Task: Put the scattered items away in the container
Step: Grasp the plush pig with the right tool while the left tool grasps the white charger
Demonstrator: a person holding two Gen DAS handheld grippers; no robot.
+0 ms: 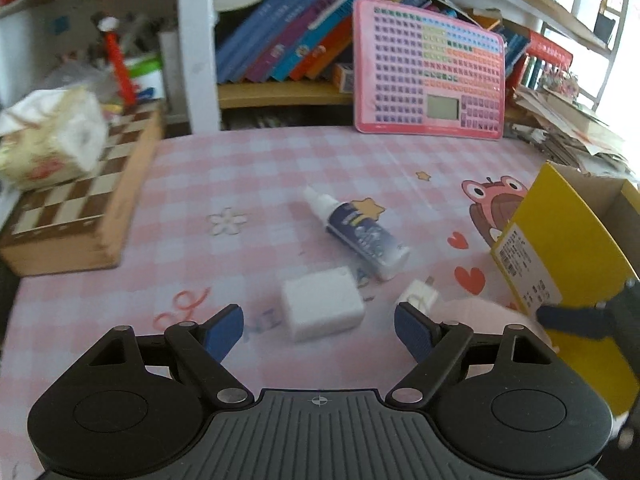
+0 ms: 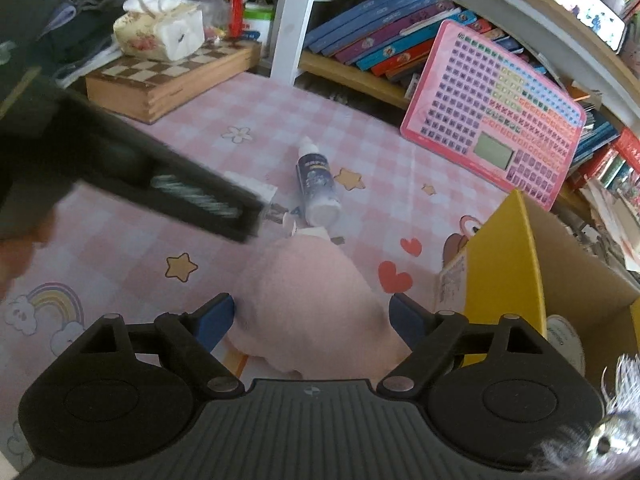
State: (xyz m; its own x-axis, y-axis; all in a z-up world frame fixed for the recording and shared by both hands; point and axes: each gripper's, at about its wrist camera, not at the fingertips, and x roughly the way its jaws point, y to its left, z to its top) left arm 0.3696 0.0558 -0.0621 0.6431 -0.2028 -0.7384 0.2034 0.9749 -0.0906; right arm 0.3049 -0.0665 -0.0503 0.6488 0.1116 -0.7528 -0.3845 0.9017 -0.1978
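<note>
A white charger cube [image 1: 322,308] lies on the pink checked cloth just ahead of my open left gripper [image 1: 319,330]. A blue-and-white bottle [image 1: 362,237] lies on its side behind it, also in the right wrist view [image 2: 317,186]. A small white plug [image 1: 418,294] lies by the left gripper's right finger. A soft pink item [image 2: 316,308] lies between the fingers of my open right gripper [image 2: 312,320]; the jaws do not press it. The yellow cardboard box [image 1: 560,240] stands open at the right and also shows in the right wrist view [image 2: 512,264].
A wooden chessboard box [image 1: 76,208] with a tissue pack [image 1: 48,140] on it sits at the left. A pink keypad toy [image 1: 428,68] leans against the bookshelf at the back. The left gripper's body [image 2: 132,176] crosses the right wrist view at the left.
</note>
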